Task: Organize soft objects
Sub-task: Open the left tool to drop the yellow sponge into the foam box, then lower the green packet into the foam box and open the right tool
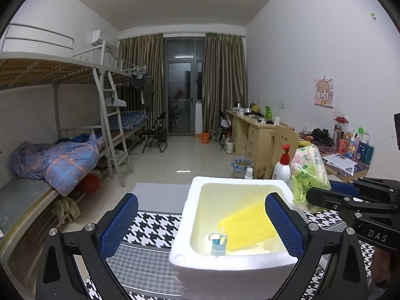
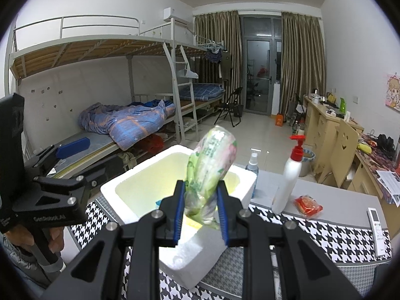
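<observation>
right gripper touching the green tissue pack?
Touching. Right wrist view: right gripper has both blue pads pressed on the green tissue pack, pinching its lower end.

Both wrist views face down the room, close above shared foam box [image 1: 232, 262] [image 2: 130, 187].

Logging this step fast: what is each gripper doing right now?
Left gripper: open, holding nothing, its jaws straddling the foam box.
Right gripper: shut on the green tissue pack, above the box.
</observation>
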Tool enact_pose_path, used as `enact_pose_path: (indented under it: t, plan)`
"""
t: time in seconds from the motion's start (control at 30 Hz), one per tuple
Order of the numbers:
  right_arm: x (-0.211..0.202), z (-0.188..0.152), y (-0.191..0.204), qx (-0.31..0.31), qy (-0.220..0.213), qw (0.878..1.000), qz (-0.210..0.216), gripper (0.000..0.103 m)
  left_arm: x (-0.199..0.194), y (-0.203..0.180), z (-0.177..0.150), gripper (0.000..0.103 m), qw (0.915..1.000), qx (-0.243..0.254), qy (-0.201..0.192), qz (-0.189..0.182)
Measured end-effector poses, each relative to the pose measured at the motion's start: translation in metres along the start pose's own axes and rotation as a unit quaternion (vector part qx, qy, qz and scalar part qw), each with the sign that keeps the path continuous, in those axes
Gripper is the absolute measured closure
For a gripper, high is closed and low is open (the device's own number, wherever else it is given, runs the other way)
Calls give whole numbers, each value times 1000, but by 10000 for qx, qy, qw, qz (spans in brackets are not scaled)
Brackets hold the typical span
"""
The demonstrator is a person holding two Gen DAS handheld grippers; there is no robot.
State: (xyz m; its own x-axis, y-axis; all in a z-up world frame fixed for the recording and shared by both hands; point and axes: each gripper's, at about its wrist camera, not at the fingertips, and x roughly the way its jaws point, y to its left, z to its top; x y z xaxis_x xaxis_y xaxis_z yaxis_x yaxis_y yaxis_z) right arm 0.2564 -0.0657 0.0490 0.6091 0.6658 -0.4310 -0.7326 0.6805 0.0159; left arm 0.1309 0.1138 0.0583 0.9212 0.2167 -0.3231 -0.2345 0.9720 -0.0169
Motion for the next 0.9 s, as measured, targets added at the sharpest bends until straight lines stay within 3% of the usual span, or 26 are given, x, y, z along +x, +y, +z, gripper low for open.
enact_pose_path:
  t: [0.9]
  plan:
    - [22, 3, 0, -92, 174, 9996, 194, 72, -7, 25, -7, 1, 9990, -132, -23, 437]
